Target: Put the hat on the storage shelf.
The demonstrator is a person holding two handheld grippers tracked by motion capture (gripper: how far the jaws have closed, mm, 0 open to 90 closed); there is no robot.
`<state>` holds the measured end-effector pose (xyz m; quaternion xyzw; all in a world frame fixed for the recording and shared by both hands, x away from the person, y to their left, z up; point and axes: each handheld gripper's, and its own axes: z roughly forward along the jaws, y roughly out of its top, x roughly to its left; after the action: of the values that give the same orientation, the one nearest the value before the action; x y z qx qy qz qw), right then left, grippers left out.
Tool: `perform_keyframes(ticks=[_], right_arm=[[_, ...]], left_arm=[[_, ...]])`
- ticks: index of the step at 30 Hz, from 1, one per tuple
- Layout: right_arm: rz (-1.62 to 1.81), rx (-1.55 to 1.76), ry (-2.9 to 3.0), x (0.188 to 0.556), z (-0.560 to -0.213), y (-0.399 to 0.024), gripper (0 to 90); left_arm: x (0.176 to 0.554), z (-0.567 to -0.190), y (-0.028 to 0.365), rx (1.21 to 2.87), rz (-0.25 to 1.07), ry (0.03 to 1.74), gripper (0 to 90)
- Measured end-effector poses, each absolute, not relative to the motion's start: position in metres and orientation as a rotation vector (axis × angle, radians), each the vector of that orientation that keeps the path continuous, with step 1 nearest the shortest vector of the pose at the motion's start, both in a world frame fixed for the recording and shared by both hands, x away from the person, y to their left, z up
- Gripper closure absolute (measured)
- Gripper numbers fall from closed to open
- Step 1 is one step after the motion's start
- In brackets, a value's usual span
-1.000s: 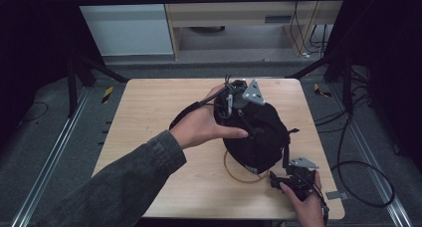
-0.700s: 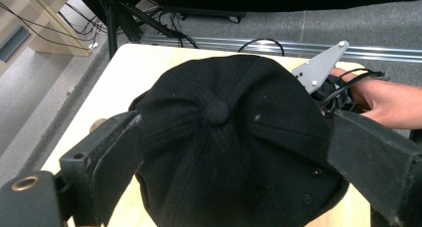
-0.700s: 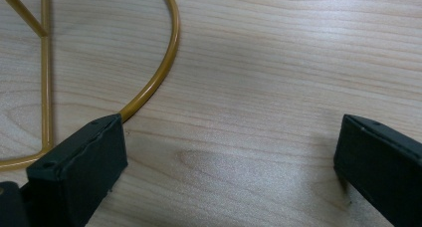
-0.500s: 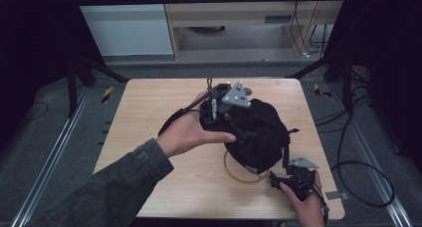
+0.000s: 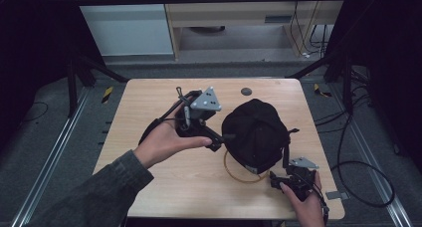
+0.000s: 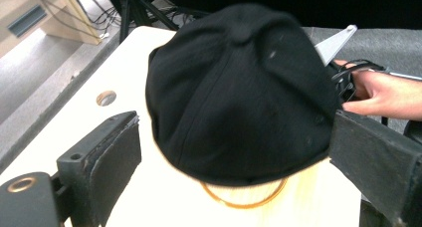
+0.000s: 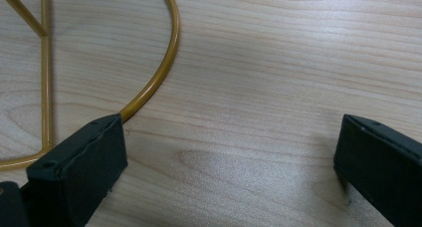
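A black cap (image 5: 256, 135) sits on a gold wire stand whose ring base (image 5: 238, 173) lies on the wooden table (image 5: 149, 102). My left gripper (image 5: 222, 140) is just left of the cap, open, its jaws pointing at the crown. In the left gripper view the cap (image 6: 239, 92) lies ahead between the wide-spread jaws of that gripper (image 6: 234, 120), with the gold ring (image 6: 244, 201) under it. My right gripper (image 5: 276, 179) rests low at the table's near right, open. In the right gripper view the right gripper (image 7: 231, 127) is over bare wood, its left jaw beside the gold ring (image 7: 154, 82).
A small round hole (image 5: 246, 91) marks the table's far side, behind the cap. A black cable (image 5: 368, 187) loops on the floor to the right. Dark frame legs (image 5: 89, 67) stand at the table's far corners, and the table's near right edge (image 5: 333, 212) is close to my right hand.
My left gripper has pulled back to the left, off the top of the cap, which now stands uncovered on the stand. The right gripper has stayed where it was.
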<state>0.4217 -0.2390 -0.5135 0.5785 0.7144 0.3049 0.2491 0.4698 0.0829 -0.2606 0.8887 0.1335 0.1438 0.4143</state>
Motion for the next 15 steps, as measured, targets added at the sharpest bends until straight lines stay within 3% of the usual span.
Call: perform_keyframes(ticks=[15], right_arm=[[0.832, 1.577, 1.946, 0.422, -0.513, -0.239, 0.4]], left_arm=[[0.47, -0.331, 0.13, 2.305, 0.343, 0.434, 4.9]])
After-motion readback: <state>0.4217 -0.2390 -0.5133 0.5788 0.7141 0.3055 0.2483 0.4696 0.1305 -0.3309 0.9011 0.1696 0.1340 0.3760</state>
